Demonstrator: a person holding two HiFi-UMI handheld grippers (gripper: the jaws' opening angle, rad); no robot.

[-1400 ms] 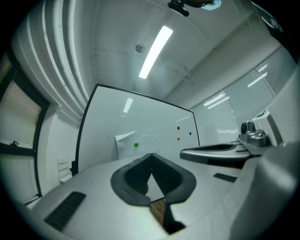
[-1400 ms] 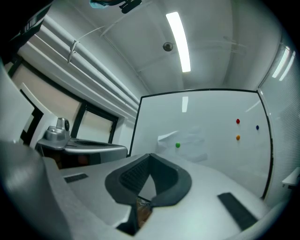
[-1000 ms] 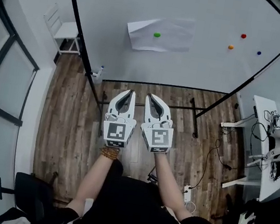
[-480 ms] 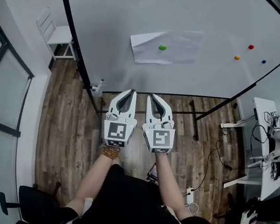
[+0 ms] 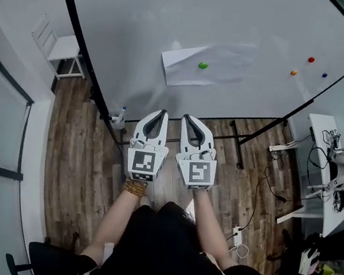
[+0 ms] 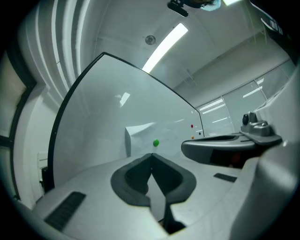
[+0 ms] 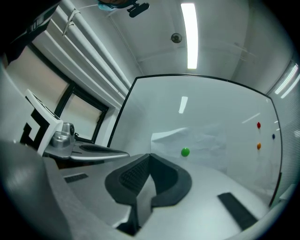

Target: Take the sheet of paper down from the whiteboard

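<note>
A white sheet of paper (image 5: 206,64) hangs on the whiteboard (image 5: 179,12), pinned by a green magnet (image 5: 203,65). Both gripper views look at the sheet (image 6: 140,138) (image 7: 197,143) and its green magnet (image 6: 155,143) (image 7: 185,151) from a distance. My left gripper (image 5: 157,113) and right gripper (image 5: 192,120) are held side by side in front of me, well short of the board and below the sheet in the head view. Each is shut with nothing between its jaws. The left gripper's tips (image 6: 151,154) and the right gripper's tips (image 7: 149,155) meet.
Red (image 5: 311,59), orange (image 5: 293,72) and blue (image 5: 324,75) magnets sit on the board to the sheet's right. The board's black stand (image 5: 238,147) rests on the wooden floor. A white chair (image 5: 53,47) is at the left, a desk with cables (image 5: 326,164) at the right.
The whiteboard and sheet have grown larger and closer in the head view. Both grippers have advanced toward the board together, still shut and side by side.
</note>
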